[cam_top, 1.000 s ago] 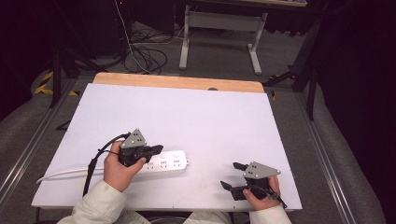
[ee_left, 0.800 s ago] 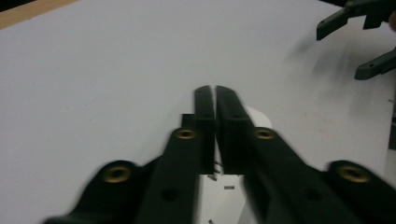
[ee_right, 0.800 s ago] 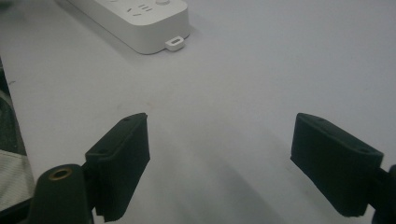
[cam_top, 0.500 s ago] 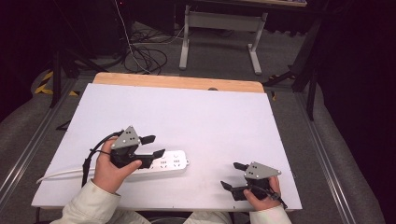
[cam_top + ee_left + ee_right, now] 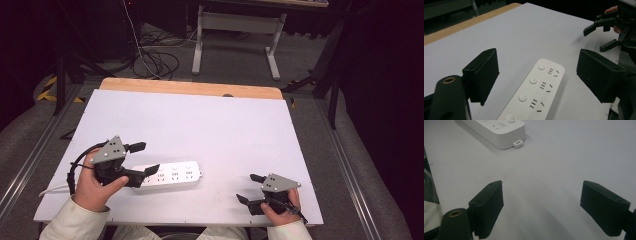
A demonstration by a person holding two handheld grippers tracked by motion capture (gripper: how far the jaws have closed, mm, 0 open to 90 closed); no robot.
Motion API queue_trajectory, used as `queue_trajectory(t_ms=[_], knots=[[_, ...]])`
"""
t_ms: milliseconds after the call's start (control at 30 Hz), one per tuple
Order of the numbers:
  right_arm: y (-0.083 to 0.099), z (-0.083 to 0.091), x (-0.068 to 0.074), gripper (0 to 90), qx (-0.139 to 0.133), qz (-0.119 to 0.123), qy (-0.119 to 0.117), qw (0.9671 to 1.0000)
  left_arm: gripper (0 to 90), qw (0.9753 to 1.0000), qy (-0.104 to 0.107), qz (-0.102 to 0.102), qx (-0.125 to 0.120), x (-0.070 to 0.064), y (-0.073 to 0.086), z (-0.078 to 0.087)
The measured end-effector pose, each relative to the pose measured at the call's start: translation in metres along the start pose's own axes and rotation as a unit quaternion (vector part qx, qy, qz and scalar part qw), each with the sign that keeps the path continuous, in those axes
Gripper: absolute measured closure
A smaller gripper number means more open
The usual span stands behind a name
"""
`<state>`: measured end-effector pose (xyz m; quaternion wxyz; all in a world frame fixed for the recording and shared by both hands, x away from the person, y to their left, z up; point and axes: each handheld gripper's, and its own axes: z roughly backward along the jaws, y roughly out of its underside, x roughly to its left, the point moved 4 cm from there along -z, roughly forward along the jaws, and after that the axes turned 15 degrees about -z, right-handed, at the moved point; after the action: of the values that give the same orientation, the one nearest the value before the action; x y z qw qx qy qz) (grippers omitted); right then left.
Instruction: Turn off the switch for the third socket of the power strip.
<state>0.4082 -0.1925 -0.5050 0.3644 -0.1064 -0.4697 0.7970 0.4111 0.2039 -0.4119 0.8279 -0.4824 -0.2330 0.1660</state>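
— White tabletop (image 5: 200, 120) runs wide and bare ahead of both tools, out to the wooden strip (image 5: 190, 88) along its far edge. How does the left side look to you?

— I see the left gripper (image 5: 141, 159) with its jaws spread wide, hovering over the cord end of the power strip (image 5: 172, 175). From its own camera the strip (image 5: 534, 87) lies between the two pads and reaches forward past them, touching neither.

— And the right?

— I have the right gripper (image 5: 250, 188) near the table's near edge, jaws also wide apart, holding nothing. The strip's free end (image 5: 504, 132) sits well ahead of its fingertips, with bare surface between.
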Motion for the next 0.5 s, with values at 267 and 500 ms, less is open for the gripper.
queue_trajectory(t_ms=[267,500], knots=[[0.000,-0.001,0.001,18.2,0.003,0.001,-0.002,1.0000,13.2,0.9998,-0.006,0.004,-0.017,0.002,0.020,0.020],[0.001,-0.002,0.001,17.9,0.004,0.001,-0.001,1.0000,12.6,0.9993,-0.016,0.017,-0.030,0.006,0.042,0.035]])
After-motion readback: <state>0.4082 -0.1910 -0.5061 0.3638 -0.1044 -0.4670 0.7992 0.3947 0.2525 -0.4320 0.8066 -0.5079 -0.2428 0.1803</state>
